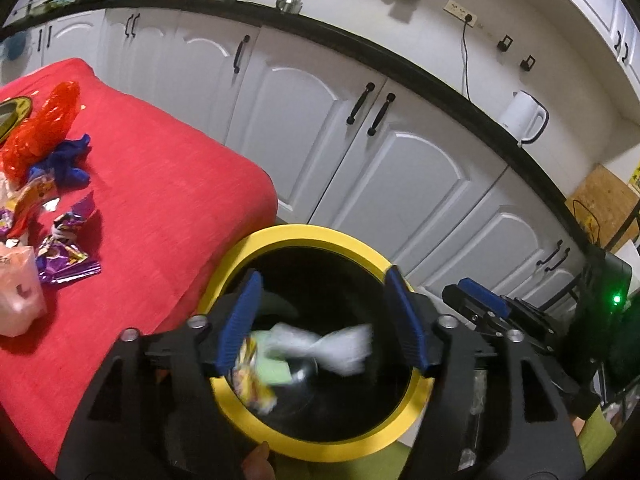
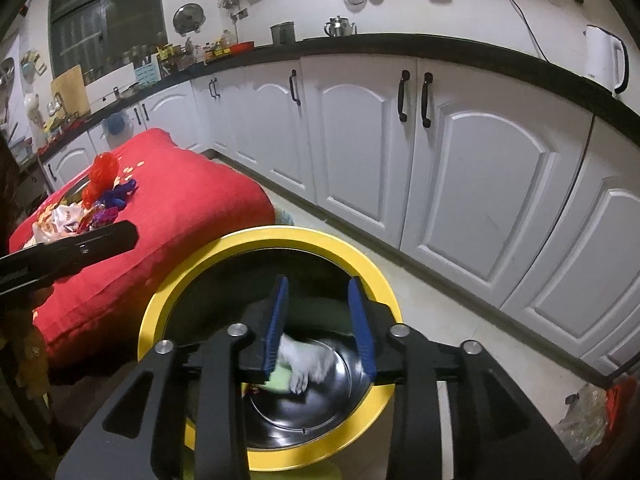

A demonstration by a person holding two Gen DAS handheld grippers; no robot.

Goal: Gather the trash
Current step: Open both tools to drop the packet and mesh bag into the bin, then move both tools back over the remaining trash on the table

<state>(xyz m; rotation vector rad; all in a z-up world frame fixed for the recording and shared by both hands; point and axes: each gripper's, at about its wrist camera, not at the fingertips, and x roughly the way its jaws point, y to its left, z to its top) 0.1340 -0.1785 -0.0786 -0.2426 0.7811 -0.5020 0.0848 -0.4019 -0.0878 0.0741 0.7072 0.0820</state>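
We have both tools over the yellow-rimmed bin point(image 1: 320, 240), jaws released. Left tool point(image 1: 324, 320) has nothing pressed between its pads: a white wrapper point(image 1: 340, 346) and a yellow printed one point(image 1: 252, 376) show blurred below it, inside the bin mouth, apparently dropping. Right tool point(image 2: 320, 328) is also released, with a white scrap point(image 2: 308, 364) blurred under it against the bin's shiny bottom.

So this batch looks delivered. Still left on the red-covered counter point(image 1: 160, 200): purple wrappers point(image 1: 64, 256), a blue scrap point(image 1: 70, 160), an orange-red plastic bag point(image 1: 44, 128), a pale bag point(image 1: 20, 300) at the near edge.

Room: the bin sits just beside the counter's corner. The two tools are close side by side above the rim. Open floor runs between the bin and the white cabinets point(image 2: 480, 168).
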